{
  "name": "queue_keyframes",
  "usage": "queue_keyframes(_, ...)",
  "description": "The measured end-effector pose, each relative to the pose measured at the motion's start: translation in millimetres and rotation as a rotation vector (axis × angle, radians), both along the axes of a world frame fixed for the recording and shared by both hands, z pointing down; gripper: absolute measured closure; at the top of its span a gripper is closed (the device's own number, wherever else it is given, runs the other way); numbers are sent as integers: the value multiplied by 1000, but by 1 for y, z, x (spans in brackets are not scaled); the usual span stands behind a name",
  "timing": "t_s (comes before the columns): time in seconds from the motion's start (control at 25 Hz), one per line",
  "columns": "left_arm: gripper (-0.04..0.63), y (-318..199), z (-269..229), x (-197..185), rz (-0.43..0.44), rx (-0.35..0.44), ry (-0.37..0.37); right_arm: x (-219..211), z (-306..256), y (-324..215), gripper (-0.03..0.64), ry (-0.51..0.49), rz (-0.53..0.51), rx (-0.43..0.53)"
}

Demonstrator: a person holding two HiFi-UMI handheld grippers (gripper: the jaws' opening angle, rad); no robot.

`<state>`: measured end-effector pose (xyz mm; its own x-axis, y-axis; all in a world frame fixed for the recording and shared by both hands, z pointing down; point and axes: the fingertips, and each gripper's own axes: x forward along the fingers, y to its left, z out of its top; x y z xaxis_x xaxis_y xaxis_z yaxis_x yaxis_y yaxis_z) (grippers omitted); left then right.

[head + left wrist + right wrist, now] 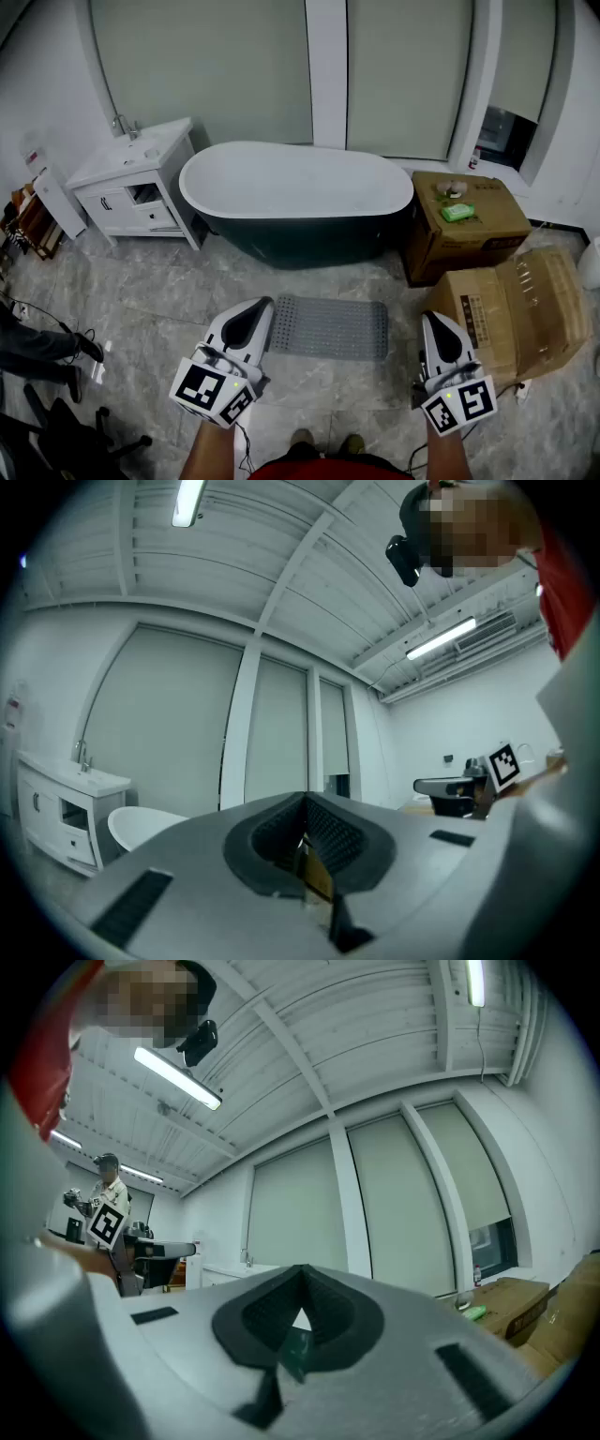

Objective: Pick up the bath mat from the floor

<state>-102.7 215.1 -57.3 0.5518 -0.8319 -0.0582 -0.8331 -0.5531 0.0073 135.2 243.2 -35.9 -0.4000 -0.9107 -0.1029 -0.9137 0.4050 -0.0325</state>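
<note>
Jaws: both pairs are fully closed, pads pressed together, and neither has hold of anything. Your left gripper [260, 311] and right gripper [434, 322] are held up in front of you at about waist level. Both gripper views look out across the room and not down at the floor.

Floor [159, 291]: grey marbled tile, and it carries everything listed below.

Bathtub [295, 183]: dark outside, white inside, set against the window wall.

Cardboard boxes: one closed [469, 234] just right of the tub, and one with loose flaps [516, 314] nearer to you on the right.

Vanity cabinet [136, 187]: white, standing left of the tub.

Bath mat [330, 326]: grey and studded, lying flat on the tile in front of the tub. In the head view it sits between your two grippers. Neither gripper touches it.

Progress: in my judgement, nothing has been done yet. The mat has not been lifted or gripped. You have still to lower a gripper to a mat edge, open the jaws, close them on the edge and raise the mat clear of the floor.
</note>
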Motion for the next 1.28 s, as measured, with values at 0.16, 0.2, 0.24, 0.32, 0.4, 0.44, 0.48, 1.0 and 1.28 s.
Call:
queue_keyframes(0.16,584,-5,4,-11,4,-4,6,-9,-1,-2,615,-17,1,10)
queue_keyframes(0.2,584,-7,5,-14,3,-5,7,-10,-1,-3,614,-27,4,14)
queue_keyframes(0.24,584,-9,7,-18,2,-7,8,-11,-1,-4,614,-35,11,15)
queue_keyframes(0.32,584,-13,11,-29,-1,-12,8,-11,1,-5,614,-38,29,11)
queue_keyframes(0.4,584,-17,14,-42,-4,-20,6,-14,3,-7,614,-34,48,3)
queue_keyframes(0.44,584,-19,17,-49,-6,-23,6,-15,5,-7,614,-31,57,-3)
queue_keyframes(0.48,584,-22,19,-55,-6,-27,6,-16,7,-8,614,-28,66,-9)
queue_keyframes(1.0,584,-68,50,-81,-16,-66,-8,-16,31,-37,614,27,112,-63)
queue_keyframes(1.28,584,-116,62,-78,-61,-64,-22,4,44,-89,614,16,107,-67)
